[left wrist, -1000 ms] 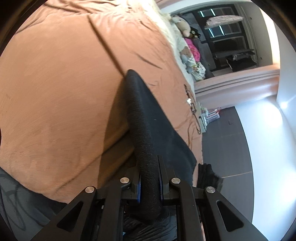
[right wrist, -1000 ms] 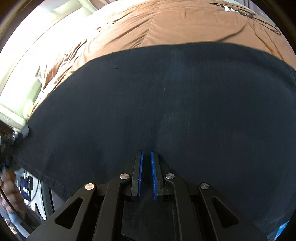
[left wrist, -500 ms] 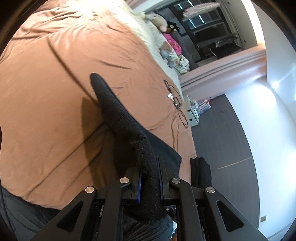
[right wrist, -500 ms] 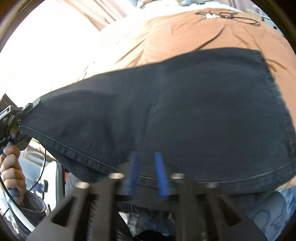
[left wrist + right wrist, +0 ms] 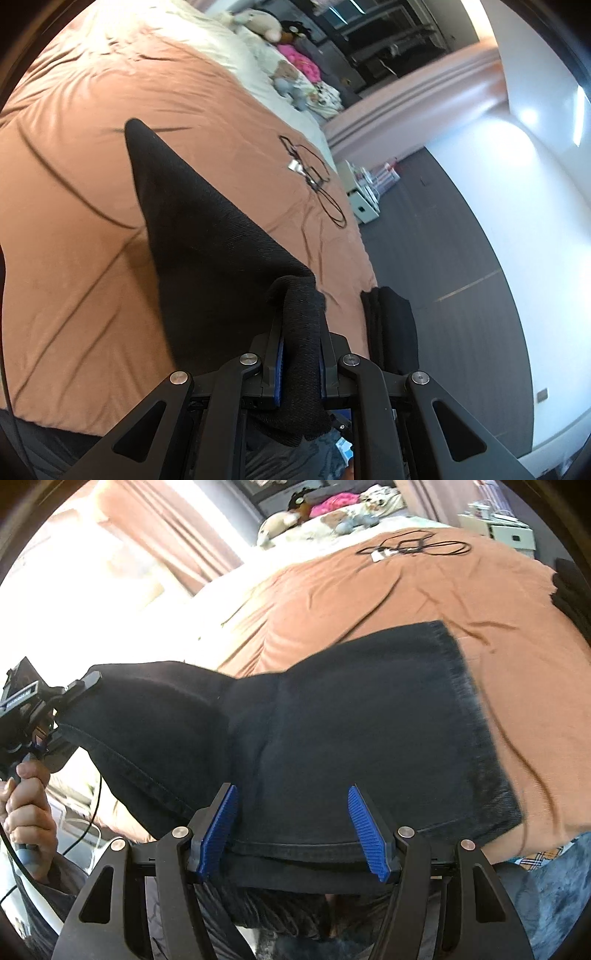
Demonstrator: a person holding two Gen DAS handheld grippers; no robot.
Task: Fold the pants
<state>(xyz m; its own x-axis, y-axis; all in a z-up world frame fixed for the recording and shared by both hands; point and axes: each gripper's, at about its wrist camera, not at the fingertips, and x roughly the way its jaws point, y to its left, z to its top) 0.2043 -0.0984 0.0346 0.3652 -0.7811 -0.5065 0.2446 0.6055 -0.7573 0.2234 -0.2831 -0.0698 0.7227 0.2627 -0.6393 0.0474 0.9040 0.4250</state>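
The black pants point(image 5: 351, 738) lie partly on the brown bedspread point(image 5: 369, 590), their frayed hem to the right. My left gripper point(image 5: 299, 343) is shut on a bunched edge of the pants point(image 5: 207, 236) and holds it lifted above the bed; it also shows at the left of the right wrist view point(image 5: 70, 694). My right gripper point(image 5: 293, 812) is open, its blue pads point(image 5: 218, 827) on either side of the near folded edge, with no cloth pinched between them.
A black cable with a white plug point(image 5: 314, 177) lies on the bedspread further up. Stuffed toys and clothes point(image 5: 291, 70) sit at the head of the bed. Dark folded cloth point(image 5: 388, 325) hangs at the bed's edge. White storage boxes point(image 5: 364, 199) stand on the dark floor.
My right gripper has opened and let go of the pants, which have dropped onto the bed. My left gripper has kept its hold and lifted its edge.
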